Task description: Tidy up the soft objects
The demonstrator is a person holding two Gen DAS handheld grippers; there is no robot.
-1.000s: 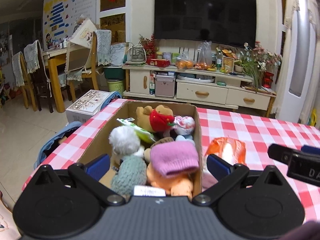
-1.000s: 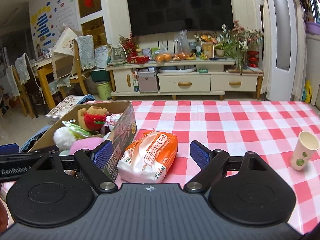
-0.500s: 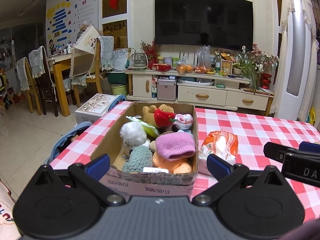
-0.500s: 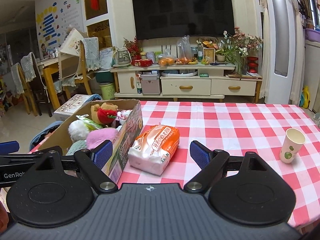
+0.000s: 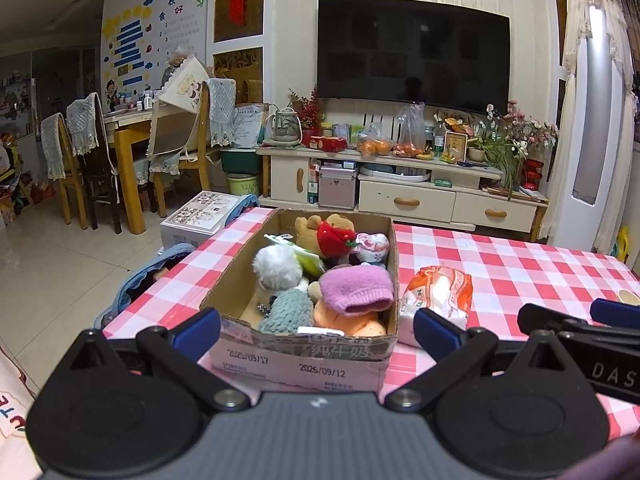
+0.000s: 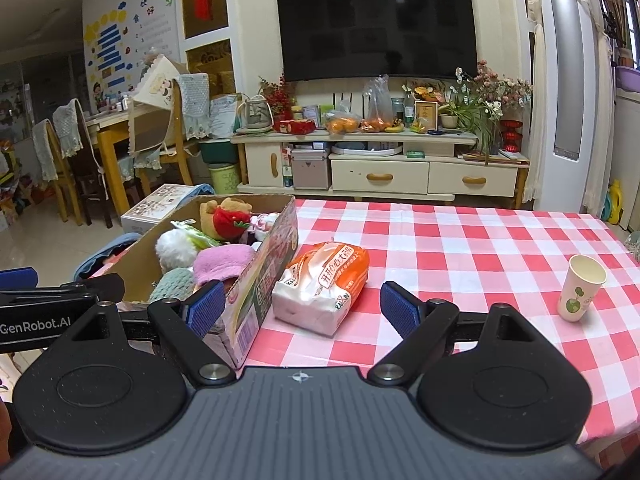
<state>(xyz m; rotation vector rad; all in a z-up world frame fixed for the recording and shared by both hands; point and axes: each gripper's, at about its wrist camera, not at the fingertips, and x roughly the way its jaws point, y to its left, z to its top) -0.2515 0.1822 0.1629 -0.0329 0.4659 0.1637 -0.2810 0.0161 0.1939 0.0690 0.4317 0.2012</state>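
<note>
Left tongs (image 5: pixel 316 330) wide, empty | right tongs (image 6: pixel 300 302) wide, empty | both have drawn back from the box (image 5: pixel 304 356) over the last second | toys inside box; packet (image 6: pixel 322 286) just beside it on table (image 6: pixel 460 248), likely next.

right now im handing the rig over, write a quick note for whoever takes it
Left gripper: open, empty, facing the near end of the cardboard box.
Right gripper: open, empty, facing the orange-and-white soft pack.
Done: plush toys and the pink knit hat sit in the box.
Left: the soft pack lies on the checked tablecloth just right of the box, not yet boxed. The paper cup stands far right.
</note>
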